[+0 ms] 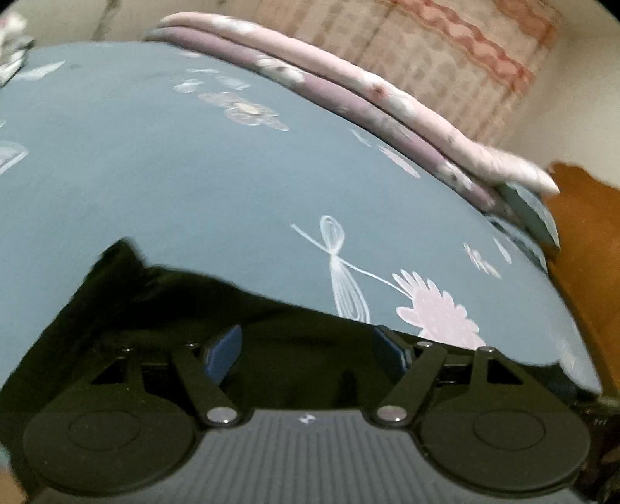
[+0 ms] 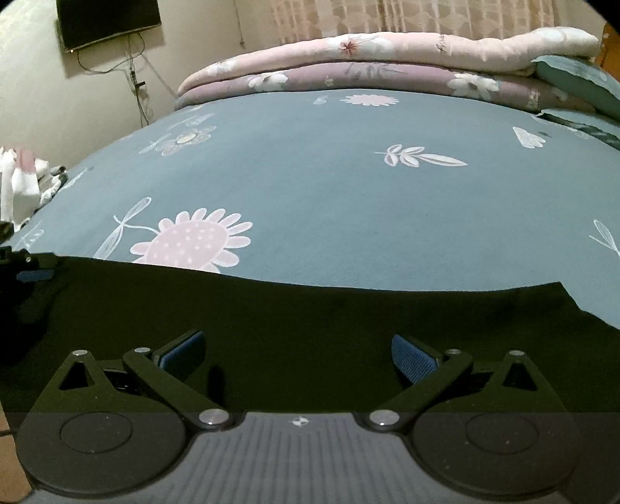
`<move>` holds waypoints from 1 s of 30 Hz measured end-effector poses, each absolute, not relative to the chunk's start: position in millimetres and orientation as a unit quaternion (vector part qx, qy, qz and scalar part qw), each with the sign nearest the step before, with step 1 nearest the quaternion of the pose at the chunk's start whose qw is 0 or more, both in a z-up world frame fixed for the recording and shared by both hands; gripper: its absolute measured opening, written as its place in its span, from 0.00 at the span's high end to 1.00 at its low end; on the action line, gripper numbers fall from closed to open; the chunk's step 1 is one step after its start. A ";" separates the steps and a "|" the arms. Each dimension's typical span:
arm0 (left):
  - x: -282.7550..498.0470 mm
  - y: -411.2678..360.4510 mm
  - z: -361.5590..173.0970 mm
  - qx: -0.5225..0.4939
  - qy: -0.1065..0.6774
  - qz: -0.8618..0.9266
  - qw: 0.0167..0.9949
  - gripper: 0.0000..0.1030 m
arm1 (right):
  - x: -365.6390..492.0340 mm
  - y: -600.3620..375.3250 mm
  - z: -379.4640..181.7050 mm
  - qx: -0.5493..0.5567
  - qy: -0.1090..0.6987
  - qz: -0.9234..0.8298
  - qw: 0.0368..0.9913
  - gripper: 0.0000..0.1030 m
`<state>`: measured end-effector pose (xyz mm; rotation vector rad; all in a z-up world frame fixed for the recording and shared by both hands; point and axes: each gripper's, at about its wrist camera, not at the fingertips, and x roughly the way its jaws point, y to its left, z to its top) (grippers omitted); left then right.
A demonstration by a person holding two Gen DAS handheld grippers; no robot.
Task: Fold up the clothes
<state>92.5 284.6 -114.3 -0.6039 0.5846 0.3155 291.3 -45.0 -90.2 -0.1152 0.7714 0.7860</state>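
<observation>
The left gripper [image 1: 310, 349] has its two blue-padded fingers [image 1: 223, 354] spread wide with nothing pinched between them; directly under and just ahead of them lies the black garment [image 1: 174, 310], whose rumpled far edge rises to a peak off to the left of the fingers. The right gripper [image 2: 298, 354] is likewise spread wide and grips nothing, its blue pads [image 2: 412, 358] hanging over the same black garment [image 2: 310, 321], which here lies flat and runs across the whole view ahead of the fingers, its far edge nearly straight with a stepped corner to the right. Whether either set of fingertips touches the cloth cannot be told. At the far left of the right gripper's view, a dark part with a blue pad shows at the garment's edge. Beyond the garment stretches the blue-grey bedsheet [image 2: 329, 186] printed with pink flowers and white dragonflies. At the far side of the bed, well away from both grippers, folded quilts [image 2: 368, 66] are stacked, pink over mauve, before a curtain [image 2: 407, 17]. Far left, a dark screen [image 2: 108, 19] hangs on the wall.
</observation>
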 end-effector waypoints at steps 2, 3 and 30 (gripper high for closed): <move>86.3 284.3 -112.2 -0.299 0.283 0.164 0.896 0.27 | 292.1 -46.9 -89.7 -0.051 0.368 0.374 0.850 0.00; 84.5 283.3 -110.0 -0.299 0.286 0.171 0.894 0.27 | 291.3 -47.9 -89.1 -0.050 0.367 0.374 0.850 0.00; 53.9 246.7 -104.5 -0.209 0.341 0.252 0.881 0.25 | 294.7 -56.0 -89.4 -0.032 0.369 0.373 0.851 0.00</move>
